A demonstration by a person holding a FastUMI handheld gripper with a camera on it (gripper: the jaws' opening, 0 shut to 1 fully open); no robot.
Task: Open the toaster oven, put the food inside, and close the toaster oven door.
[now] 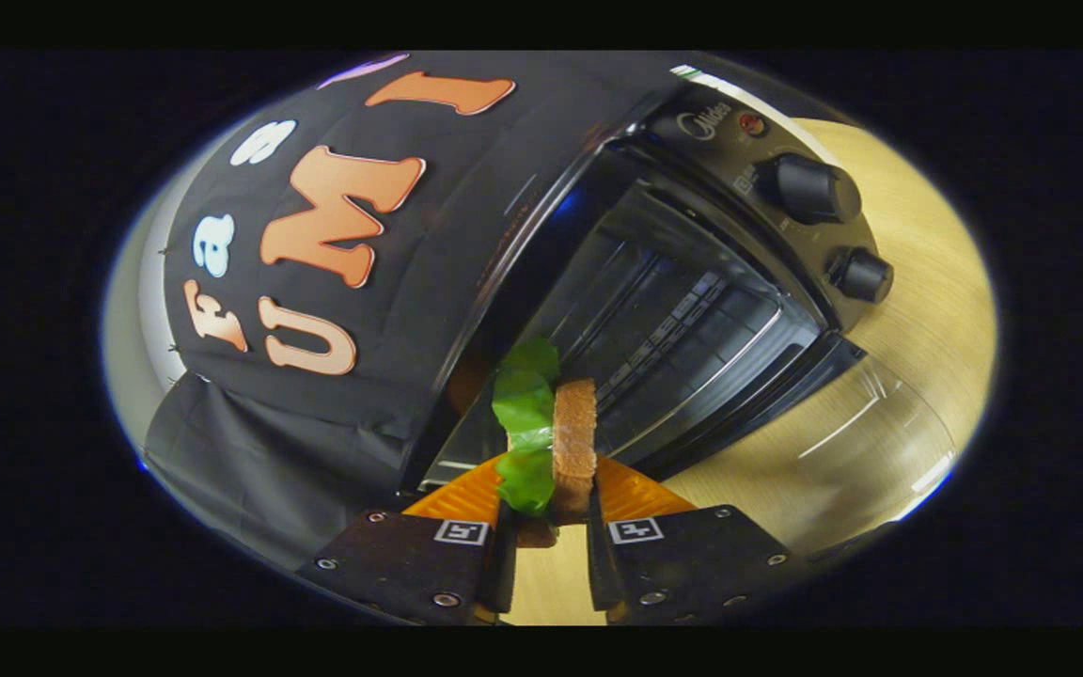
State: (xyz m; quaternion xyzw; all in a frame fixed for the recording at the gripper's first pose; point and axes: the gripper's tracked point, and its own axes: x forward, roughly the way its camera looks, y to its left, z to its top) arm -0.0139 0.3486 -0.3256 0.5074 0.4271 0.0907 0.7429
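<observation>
Holding the food: hand-held gripper closed most of the way, both fingers pressing on a small sandwich of brown toast with green lettuce leaves. Sandwich standing up between the fingers, sticking out ahead of them.

Just beyond it, a black metal toaster oven with two round knobs. Looks tipped over, but likely just the tilt of the camera. Glass door already swung down and lying open over the pale wooden table. Shiny wire rack inside, bare and ready.

So, by the look of it: opening step done, putting-in step going on now. Not in yet; sandwich near the mouth of the oven, over the open door's inner edge.

Next move calls for: pushing forward into the opening, staying above the door, setting the sandwich down on the rack, letting go, pulling back out. Then lifting the door shut.

Writing: brand name "Midea" in pale letters on the top of the knob panel, beside a small red light. Little marks by the knobs too small to read.
</observation>
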